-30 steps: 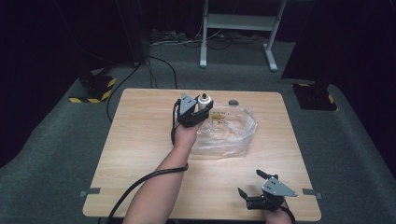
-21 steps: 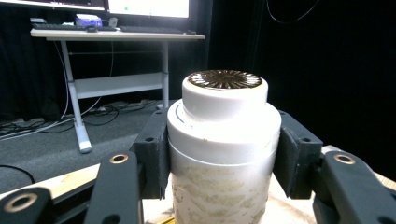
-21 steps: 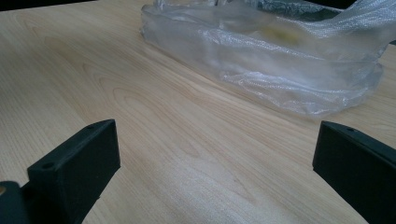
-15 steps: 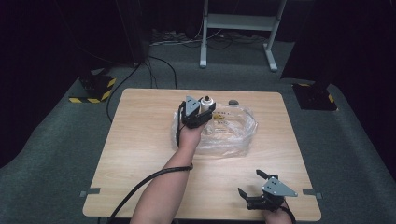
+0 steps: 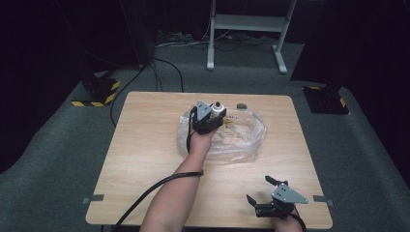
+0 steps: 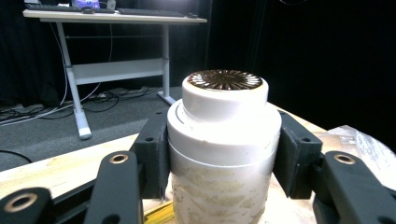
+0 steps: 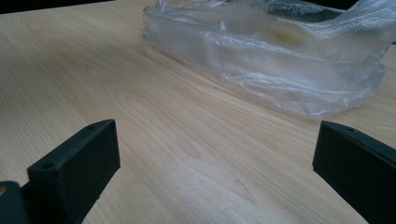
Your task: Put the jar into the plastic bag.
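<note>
A white jar [image 6: 223, 154] with a dark patterned top stands upright between the two black jaws of my left gripper [image 6: 223, 161], which is shut on its sides. In the high view my left gripper [image 5: 212, 116] holds the jar [image 5: 218, 107] over the far left part of a clear plastic bag [image 5: 241, 140] lying on the wooden table [image 5: 145, 145]. My right gripper [image 5: 263, 189] rests near the table's front right edge, open with nothing between its jaws. From the right gripper view the bag [image 7: 280, 60] lies ahead on the table.
A small dark round object [image 5: 241, 106] lies on the table beyond the bag. A white desk frame [image 5: 246, 29] stands on the carpet behind the table. A black cable [image 5: 145, 193] trails from my left arm over the table's front.
My left gripper with the jar has shifted a little right and downward over the bag. The right gripper has stayed where it was.
</note>
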Tool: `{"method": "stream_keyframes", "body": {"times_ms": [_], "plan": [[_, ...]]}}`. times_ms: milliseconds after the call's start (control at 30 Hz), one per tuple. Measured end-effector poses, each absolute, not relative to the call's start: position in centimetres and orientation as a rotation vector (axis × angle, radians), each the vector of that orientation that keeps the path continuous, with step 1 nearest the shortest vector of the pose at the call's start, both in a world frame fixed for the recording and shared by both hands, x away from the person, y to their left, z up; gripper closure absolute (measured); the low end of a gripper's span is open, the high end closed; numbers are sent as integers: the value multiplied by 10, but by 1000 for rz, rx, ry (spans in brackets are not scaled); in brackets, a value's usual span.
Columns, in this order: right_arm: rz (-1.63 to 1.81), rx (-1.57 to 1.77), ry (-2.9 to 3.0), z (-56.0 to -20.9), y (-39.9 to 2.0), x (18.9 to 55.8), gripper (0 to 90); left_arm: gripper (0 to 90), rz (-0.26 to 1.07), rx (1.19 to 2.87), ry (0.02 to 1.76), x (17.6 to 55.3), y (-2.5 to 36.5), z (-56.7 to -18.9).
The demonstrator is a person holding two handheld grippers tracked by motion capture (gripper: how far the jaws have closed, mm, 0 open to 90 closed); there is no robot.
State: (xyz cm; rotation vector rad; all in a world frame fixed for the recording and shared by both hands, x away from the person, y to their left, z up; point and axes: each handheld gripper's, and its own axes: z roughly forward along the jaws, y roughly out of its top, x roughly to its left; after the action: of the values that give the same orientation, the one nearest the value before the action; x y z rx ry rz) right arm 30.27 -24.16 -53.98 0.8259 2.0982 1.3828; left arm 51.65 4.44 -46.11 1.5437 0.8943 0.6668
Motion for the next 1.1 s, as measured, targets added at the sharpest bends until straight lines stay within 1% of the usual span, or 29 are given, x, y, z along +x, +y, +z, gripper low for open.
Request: {"method": "stream_keyframes", "body": {"times_ms": [433,1100], "plan": [[1385,823,2101,-540,-242,303,4,462,664,1561,908,519,42,-468],[1389,820,2103,-540,-242,303,4,458,687,1598,868,516,40,-469]]}}
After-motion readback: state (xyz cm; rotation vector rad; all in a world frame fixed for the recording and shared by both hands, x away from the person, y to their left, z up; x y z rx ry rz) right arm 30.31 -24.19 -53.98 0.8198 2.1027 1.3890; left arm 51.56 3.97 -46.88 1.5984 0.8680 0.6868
